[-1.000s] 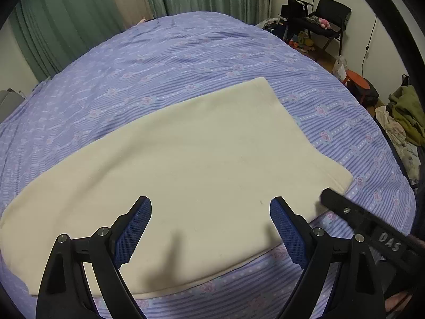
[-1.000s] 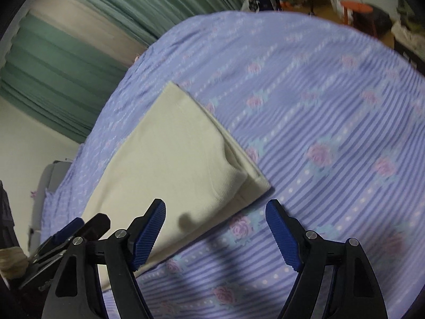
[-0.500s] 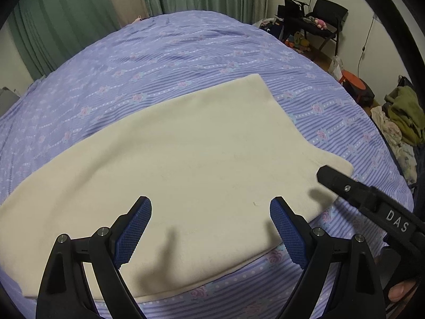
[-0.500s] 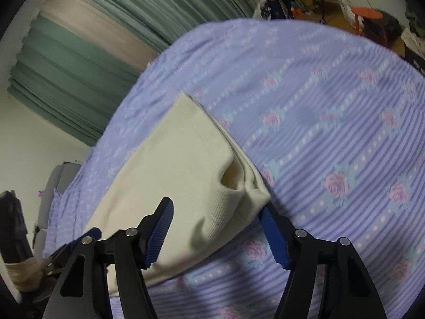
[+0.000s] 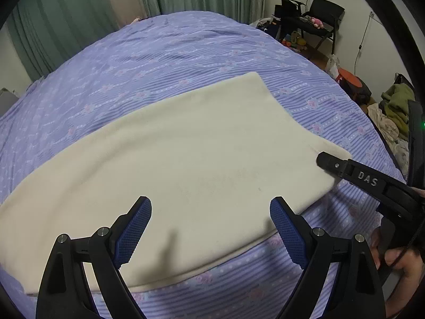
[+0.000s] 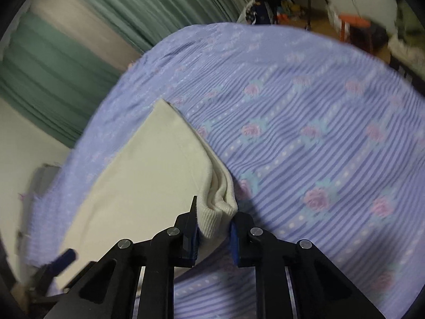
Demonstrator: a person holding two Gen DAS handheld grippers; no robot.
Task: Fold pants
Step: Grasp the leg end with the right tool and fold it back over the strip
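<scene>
The cream pants [image 5: 186,159] lie flat, folded lengthwise, across a purple striped bedspread [image 5: 159,58]. My left gripper [image 5: 211,228] is open and empty, hovering over the near edge of the pants. My right gripper [image 6: 213,228] is shut on the ribbed corner of the pants [image 6: 215,215] at their right end; it also shows in the left wrist view [image 5: 329,162] at that corner. The pants' corner is bunched between its blue pads.
Green curtains [image 5: 79,13] hang behind the bed. A black chair with clutter [image 5: 316,24] stands at the far right. A pile of clothes [image 5: 393,111] lies on the floor beside the bed's right edge.
My right gripper moved onto the right corner of the pants and closed on it. My left gripper stayed open and shifted slightly forward over the pants.
</scene>
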